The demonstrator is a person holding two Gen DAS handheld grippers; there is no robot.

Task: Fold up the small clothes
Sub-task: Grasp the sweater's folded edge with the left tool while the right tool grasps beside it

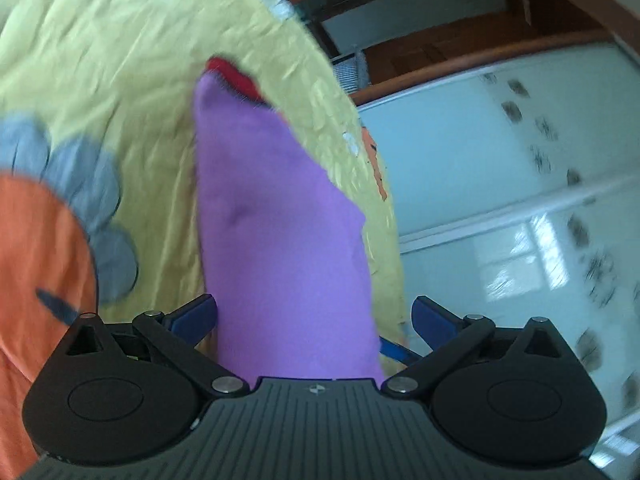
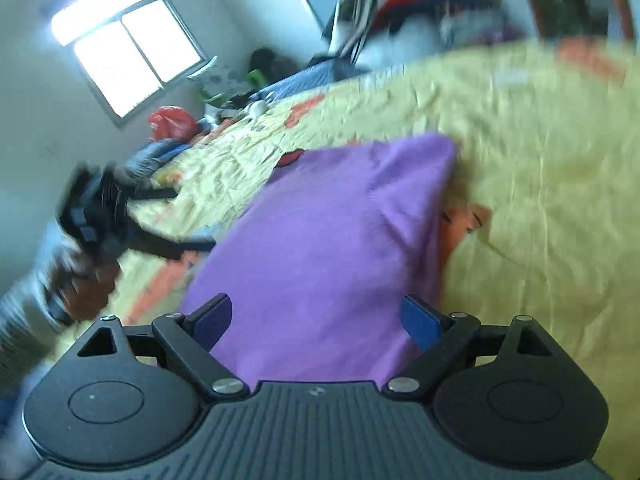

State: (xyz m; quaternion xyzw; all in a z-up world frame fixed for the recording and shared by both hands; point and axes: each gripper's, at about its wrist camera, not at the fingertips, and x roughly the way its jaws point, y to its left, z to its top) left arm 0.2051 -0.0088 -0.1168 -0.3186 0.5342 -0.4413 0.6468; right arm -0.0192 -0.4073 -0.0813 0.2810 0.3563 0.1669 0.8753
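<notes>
Purple cloth lies on the yellow bedsheet; left gripper and right gripper both spread wide, cloth between the fingers, unclamped

I see open yellow bedspread right of the purple cloth; left side blocked, I think, by the other gripper.

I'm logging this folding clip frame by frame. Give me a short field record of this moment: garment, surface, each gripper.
garment: purple cloth, partly lifted off the bed
surface: yellow bedspread with orange and grey patches
left gripper: jaws apart, purple cloth between them
right gripper: jaws apart, cloth running between them
grip: cannot tell whether either pinches the cloth
image: motion-blurred
</notes>
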